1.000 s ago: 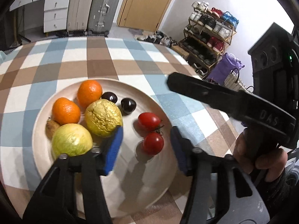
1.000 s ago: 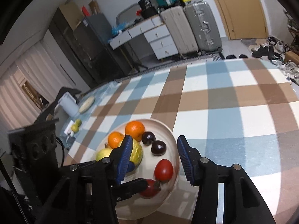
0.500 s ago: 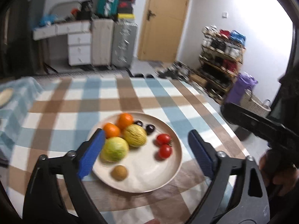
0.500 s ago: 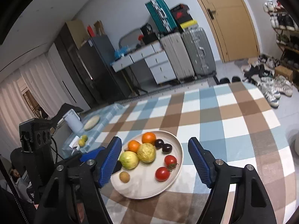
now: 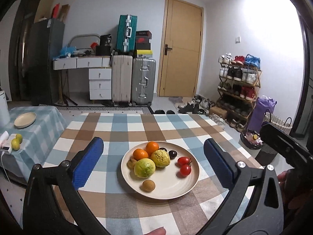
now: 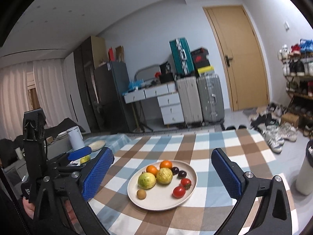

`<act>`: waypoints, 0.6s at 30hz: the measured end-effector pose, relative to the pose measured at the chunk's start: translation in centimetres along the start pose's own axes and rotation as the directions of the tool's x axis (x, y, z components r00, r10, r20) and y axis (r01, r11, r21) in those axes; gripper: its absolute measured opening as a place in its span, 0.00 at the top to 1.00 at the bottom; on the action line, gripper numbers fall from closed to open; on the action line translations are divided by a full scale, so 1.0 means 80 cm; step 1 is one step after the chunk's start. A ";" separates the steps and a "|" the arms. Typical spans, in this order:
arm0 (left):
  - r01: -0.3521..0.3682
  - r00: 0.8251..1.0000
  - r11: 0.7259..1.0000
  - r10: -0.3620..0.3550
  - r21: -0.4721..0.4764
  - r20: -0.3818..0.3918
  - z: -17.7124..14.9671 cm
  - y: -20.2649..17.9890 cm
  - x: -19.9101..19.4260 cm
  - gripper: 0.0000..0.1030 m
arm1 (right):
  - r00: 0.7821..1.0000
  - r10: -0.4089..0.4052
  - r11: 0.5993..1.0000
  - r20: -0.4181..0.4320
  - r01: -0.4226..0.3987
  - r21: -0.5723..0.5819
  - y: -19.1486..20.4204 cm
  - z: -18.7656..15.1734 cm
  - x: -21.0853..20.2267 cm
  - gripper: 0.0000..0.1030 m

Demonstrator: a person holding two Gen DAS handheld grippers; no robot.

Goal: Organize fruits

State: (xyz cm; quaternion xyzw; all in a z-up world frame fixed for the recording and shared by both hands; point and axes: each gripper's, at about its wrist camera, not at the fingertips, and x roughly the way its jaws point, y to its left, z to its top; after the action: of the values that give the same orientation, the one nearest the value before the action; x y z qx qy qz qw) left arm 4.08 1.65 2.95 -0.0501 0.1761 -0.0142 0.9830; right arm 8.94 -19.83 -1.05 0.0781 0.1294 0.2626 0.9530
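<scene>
We judge the job about done: all fruit sits grouped on the plate [image 5: 188,184] mid-surface [image 5: 125,125], nothing left loose there. Left tool [image 5: 152,162] spread wide, empty; right tool [image 6: 162,174] still opening, nothing btwn its jaws. Two oranges [image 5: 145,150] glossy & round, two green-yellow fruits [image 5: 152,162] bumpy, two tomatoes [image 5: 184,165] smooth, two dark fruits [image 5: 172,154], small brown ones. Plate matte beige w/ ridged rim; cloth checked.

fruit plate [image 6: 188,199] between opening tongs [image 6: 163,173]
</scene>
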 end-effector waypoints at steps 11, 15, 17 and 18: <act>-0.041 0.999 0.999 0.041 -0.024 0.007 -0.023 0.019 -0.028 0.01 | 0.991 -0.065 0.995 0.117 0.073 -0.064 0.021 -0.018 -0.029 0.00; -0.066 0.997 0.998 0.067 -0.023 0.036 -0.039 0.030 -0.032 0.01 | 0.990 -0.080 0.993 0.120 0.089 -0.072 0.021 -0.030 -0.031 0.00; -0.067 0.997 0.998 0.067 -0.023 0.030 -0.045 0.033 -0.027 0.01 | 0.989 -0.098 0.991 0.110 0.107 -0.083 0.022 -0.037 -0.030 0.00; -0.071 0.997 0.997 0.072 -0.027 0.027 -0.050 0.036 -0.027 0.01 | 0.988 -0.112 0.988 0.104 0.122 -0.097 0.023 -0.039 -0.029 0.00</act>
State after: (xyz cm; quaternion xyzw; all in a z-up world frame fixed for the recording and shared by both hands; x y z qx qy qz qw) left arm 0.66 4.24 -0.33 -0.0566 0.1642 0.0240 0.9845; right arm 5.23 -19.21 -3.12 0.0342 0.0729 0.2084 0.9747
